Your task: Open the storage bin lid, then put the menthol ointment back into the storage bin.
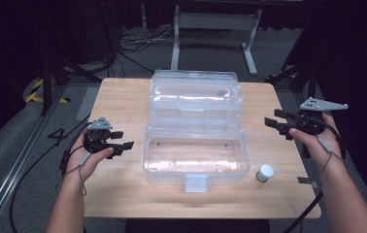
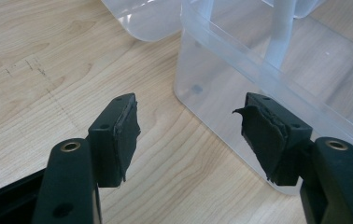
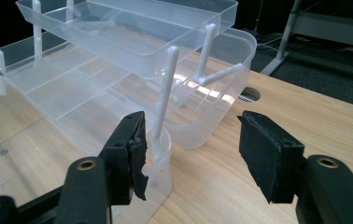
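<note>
You held both grippers spread and empty, the left gripper (image 1: 122, 140) and right gripper (image 1: 272, 124) flanking the opened clear box (image 1: 194, 155) mid-table, likely ready for loading. The small capped jar (image 1: 264, 173) stood just right of the box's front corner.

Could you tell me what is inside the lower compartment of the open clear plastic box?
The lower compartment of the clear plastic box appears empty: only wood grain and two small dark spots show through its floor. The fold-out tray above covers its rear edge, so that strip cannot be checked.
</note>
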`<control>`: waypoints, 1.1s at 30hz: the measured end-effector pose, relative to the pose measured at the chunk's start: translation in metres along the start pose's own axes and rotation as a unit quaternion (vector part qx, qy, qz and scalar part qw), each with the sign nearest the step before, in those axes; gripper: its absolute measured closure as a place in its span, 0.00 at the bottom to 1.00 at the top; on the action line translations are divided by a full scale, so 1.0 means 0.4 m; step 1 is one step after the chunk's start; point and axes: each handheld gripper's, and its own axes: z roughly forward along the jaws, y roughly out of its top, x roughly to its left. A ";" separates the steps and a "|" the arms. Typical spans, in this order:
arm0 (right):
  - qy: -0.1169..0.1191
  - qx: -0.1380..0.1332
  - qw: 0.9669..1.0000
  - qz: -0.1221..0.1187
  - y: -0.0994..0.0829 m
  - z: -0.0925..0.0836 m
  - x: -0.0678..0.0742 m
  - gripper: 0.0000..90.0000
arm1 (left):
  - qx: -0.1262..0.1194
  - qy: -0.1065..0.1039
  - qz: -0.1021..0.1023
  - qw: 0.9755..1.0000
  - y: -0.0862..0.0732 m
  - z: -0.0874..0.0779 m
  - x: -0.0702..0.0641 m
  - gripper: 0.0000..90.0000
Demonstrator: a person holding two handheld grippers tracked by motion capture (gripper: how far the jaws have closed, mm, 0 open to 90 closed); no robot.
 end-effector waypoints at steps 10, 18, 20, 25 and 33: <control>0.008 0.033 0.999 -0.013 -0.033 -0.003 0.018 0.44 | 0.005 -0.003 -0.002 1.000 -0.004 0.004 -0.001 0.41; 0.017 0.064 0.998 -0.015 -0.072 -0.001 0.024 0.44 | 0.003 -0.005 -0.006 1.000 -0.005 0.004 -0.002 0.41; 0.021 0.073 0.997 -0.021 -0.083 0.000 0.028 0.44 | 0.004 -0.006 -0.005 1.000 -0.004 0.004 -0.001 0.41; 0.025 0.095 0.995 -0.029 -0.107 -0.003 0.035 0.43 | 0.006 -0.008 -0.009 1.000 -0.008 0.006 0.004 0.41; 0.030 0.120 0.992 -0.035 -0.129 0.004 0.037 0.42 | 0.006 -0.007 -0.014 1.000 -0.012 0.005 0.008 0.41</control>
